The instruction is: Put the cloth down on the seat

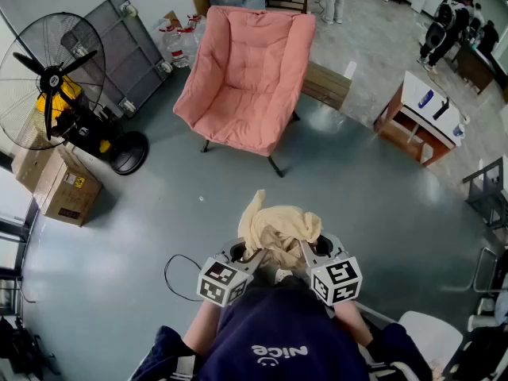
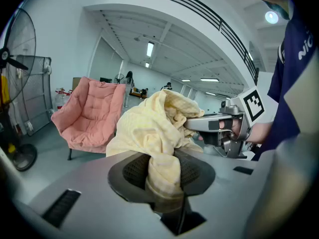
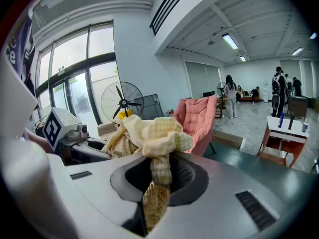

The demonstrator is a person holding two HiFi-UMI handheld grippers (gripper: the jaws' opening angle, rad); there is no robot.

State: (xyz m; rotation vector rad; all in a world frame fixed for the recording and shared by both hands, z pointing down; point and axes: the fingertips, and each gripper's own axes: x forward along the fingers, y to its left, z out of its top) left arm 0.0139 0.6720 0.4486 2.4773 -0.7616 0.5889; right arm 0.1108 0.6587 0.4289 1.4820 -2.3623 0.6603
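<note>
A pale yellow checked cloth (image 1: 278, 227) hangs bunched between my two grippers, close in front of the person's chest. My left gripper (image 1: 252, 254) is shut on one end of the cloth (image 2: 160, 133). My right gripper (image 1: 305, 248) is shut on the other end of the cloth (image 3: 158, 142). The pink padded seat (image 1: 248, 78) stands on dark legs farther ahead on the grey floor, a good way from the cloth. In the left gripper view the seat (image 2: 92, 116) shows at the left, in the right gripper view the seat (image 3: 197, 121) lies beyond the cloth.
A black standing fan (image 1: 51, 86) and a cardboard box (image 1: 65, 185) are at the left. A grey cart (image 1: 131, 50) leans behind the seat. A small table (image 1: 425, 117) stands at the right. A black cable (image 1: 178, 272) lies on the floor near my left gripper. People stand far off.
</note>
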